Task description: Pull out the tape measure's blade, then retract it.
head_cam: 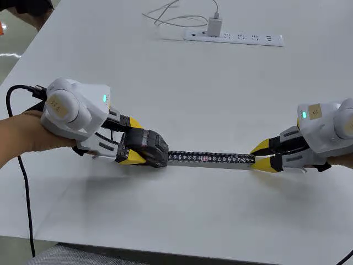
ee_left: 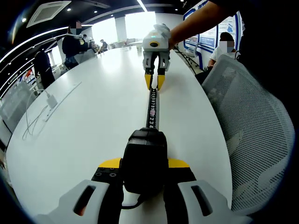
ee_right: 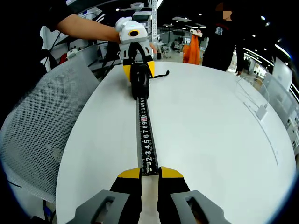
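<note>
Now the blade (head_cam: 212,158) is stretched horizontally across the lower frame: case (head_cam: 151,148) clamped by the left gripper (head_cam: 139,144), tip pinched by the right gripper (head_cam: 257,157).

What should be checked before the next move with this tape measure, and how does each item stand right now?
1. Left hand-held gripper shut on the tape measure case: ok.
2. Right hand-held gripper shut on the end of the blade: ok.
3. Blade runs straight between the two, no kink or twist: ok.
4. Table bare along the blade's line, power strip at the far edge, well clear: ok.
5. Blade lock on the case released for retracting: cannot tell, the jaws cover the case's sides.
6. Blade pulled out far enough to start retracting: cannot tell; part of it is out.
</note>
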`<state>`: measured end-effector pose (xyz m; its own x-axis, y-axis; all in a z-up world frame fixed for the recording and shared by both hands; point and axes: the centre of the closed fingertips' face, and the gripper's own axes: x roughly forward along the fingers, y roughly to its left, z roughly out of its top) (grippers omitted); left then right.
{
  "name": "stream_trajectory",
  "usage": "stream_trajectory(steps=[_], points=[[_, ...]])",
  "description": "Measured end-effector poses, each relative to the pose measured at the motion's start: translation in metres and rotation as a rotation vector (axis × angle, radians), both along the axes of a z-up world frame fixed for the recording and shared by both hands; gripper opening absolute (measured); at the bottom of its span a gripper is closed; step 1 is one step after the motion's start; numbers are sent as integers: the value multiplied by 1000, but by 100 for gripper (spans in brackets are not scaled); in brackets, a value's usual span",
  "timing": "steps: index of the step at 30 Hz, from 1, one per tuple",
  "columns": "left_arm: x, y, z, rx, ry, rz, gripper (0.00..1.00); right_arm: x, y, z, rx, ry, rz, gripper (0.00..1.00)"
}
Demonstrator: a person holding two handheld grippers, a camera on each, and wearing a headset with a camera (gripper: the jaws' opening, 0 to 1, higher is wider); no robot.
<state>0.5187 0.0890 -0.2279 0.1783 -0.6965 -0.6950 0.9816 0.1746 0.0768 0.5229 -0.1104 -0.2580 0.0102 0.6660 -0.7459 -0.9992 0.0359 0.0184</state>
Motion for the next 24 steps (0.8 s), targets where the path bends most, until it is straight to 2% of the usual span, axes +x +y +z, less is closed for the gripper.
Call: stream_trajectory(steps=[24], points=[[0,0,0,1,0,-1,27,2,-33,2,-22,3,-34,7]])
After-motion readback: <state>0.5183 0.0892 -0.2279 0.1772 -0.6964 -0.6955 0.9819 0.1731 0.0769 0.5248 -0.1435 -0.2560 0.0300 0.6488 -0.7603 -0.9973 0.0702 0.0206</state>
